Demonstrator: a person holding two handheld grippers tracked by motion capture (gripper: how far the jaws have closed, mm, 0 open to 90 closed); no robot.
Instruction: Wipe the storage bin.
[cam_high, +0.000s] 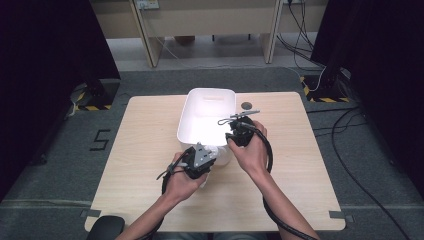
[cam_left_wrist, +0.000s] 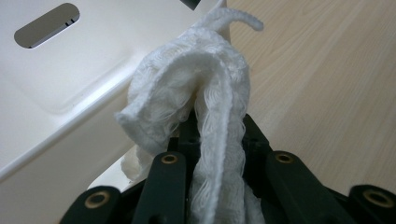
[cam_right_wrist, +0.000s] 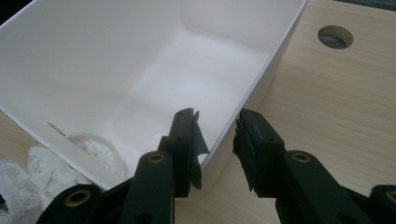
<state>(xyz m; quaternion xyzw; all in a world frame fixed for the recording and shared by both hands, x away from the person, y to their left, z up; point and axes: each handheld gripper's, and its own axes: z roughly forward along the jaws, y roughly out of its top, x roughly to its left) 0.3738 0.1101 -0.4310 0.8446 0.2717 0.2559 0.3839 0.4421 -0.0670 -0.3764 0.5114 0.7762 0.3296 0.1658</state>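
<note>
- A pale wooden table (cam_high: 150, 165) stands on grey carpet, with light wooden furniture legs and loose black cables on the floor behind it.
- A white rectangular plastic tub (cam_high: 191, 112) sits at the middle of the table, just ahead of both grippers.
- The left gripper (cam_high: 201, 159), held in the person's left hand (cam_high: 181, 181), is clamped tight on a white knitted cloth (cam_left_wrist: 196, 93); the fabric bunches up over the jaw tips and hangs down between them.
- In the left gripper view, the tub's outer wall with its slotted handle lies close beside that cloth, to the left of the jaws.
- The right gripper (cam_right_wrist: 218, 135) hovers at the tub's near corner, its jaws partly apart and astride the rim: one jaw inside the wall, one outside. The pads do not press on it.
- In the right gripper view, the white cloth shows low at the left of the jaws, by the tub's near wall.
- A round hole (cam_right_wrist: 335, 37) in the tabletop lies beyond the right gripper's jaws.
</note>
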